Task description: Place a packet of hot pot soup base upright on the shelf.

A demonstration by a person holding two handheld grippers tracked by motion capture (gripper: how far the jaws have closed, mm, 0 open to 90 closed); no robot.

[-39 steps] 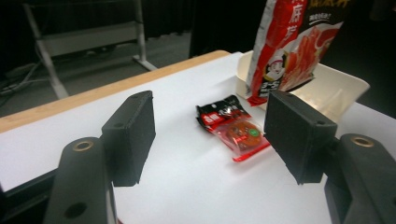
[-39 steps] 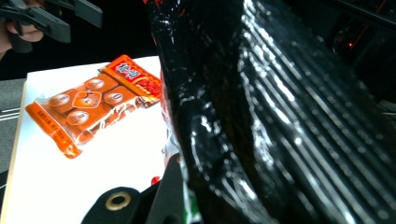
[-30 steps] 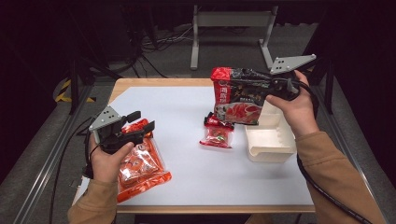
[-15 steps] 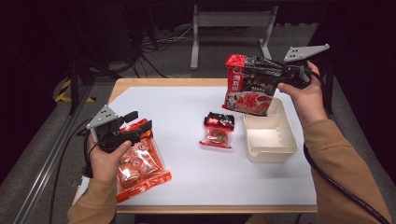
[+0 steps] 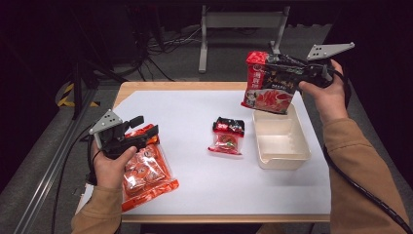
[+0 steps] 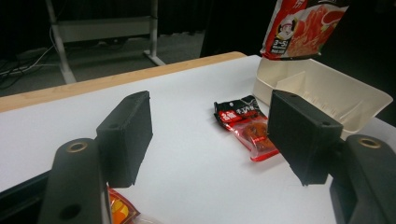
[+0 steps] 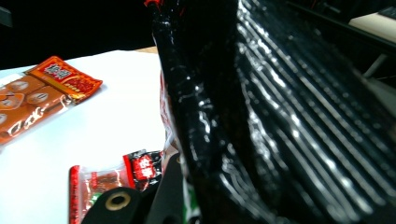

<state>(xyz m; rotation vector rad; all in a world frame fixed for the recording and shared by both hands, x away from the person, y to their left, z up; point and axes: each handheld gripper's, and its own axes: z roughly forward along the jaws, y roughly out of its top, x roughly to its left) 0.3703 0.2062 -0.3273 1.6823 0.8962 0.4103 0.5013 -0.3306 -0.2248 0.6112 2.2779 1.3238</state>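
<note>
- A recording lab or studio rather than a home: black curtains close off the dark room beyond the right gripper [image 5: 272, 73].
- A grey metal stand [image 5: 243, 19] rises behind the table [image 5: 195, 87], far ahead of both grippers.
- Loose cables [image 5: 156, 58] run over the grey carpet floor ahead of the left gripper [image 5: 143, 127], with yellow-black hazard tape [image 5: 65, 95] just outside it.
- A white sheet [image 5: 195, 146] covers the wooden tabletop under them.

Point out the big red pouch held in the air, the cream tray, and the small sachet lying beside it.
big red pouch [image 5: 269, 92], high view, on its printed front.
cream tray [image 5: 281, 162], high view, on its near rim.
small sachet [image 6: 248, 125], left gripper view, on its middle, where black top meets clear red part.
</note>
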